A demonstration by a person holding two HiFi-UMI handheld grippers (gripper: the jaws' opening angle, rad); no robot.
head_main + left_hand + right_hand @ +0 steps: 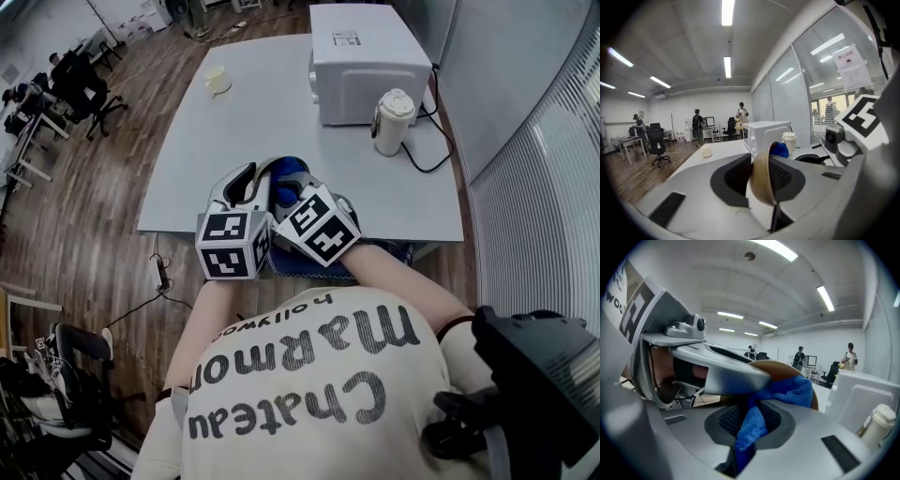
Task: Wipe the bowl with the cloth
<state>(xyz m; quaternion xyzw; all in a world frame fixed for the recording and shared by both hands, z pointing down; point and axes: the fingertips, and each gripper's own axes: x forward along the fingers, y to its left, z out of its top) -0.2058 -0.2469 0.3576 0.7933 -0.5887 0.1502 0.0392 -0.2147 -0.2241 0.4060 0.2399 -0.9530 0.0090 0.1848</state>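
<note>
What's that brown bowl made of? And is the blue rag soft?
The tan round bowl looks like smooth plastic, maybe coated wood: its outside is even with a dull sheen, so I can't be sure. The blue fuzzy cloth looks like soft microfibre: tiny loops show, and it droops and bunches.

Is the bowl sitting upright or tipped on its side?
Tipped on edge: the left hand-held gripper holds the bowl by its wall, opening facing sideways.

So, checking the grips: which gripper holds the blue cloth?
The right gripper: the blue cloth is pinched between its jaws. The left gripper clamps only the brown bowl by its rim.
</note>
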